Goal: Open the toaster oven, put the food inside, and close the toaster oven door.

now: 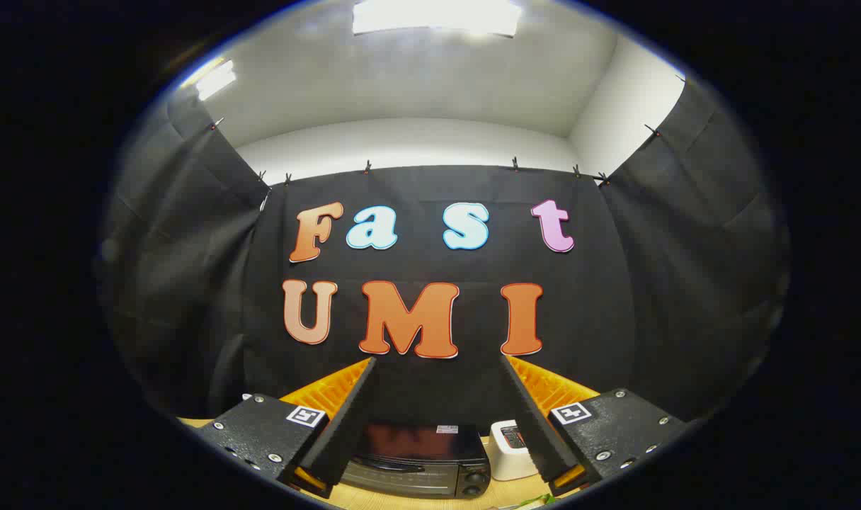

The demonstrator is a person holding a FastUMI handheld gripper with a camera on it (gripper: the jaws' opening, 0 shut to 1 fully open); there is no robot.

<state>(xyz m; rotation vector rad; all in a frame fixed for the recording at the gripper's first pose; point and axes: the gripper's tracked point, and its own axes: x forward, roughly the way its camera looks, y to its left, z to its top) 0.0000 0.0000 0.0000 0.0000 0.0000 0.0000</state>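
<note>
A black toaster oven (420,460) stands on the wooden table, low down between my two fingers and beyond them. Its glass door looks shut, with the handle across the upper front and two knobs on its right side. My gripper (437,361) is open and held high above the table, with nothing between its fingers. A bit of something green (537,501) lies on the table near my right finger; I cannot tell what it is.
A small white box-shaped appliance (510,450) stands right of the toaster oven, close to it. The wooden table (508,492) runs under both. Black cloth walls close in the booth behind and on both sides.
</note>
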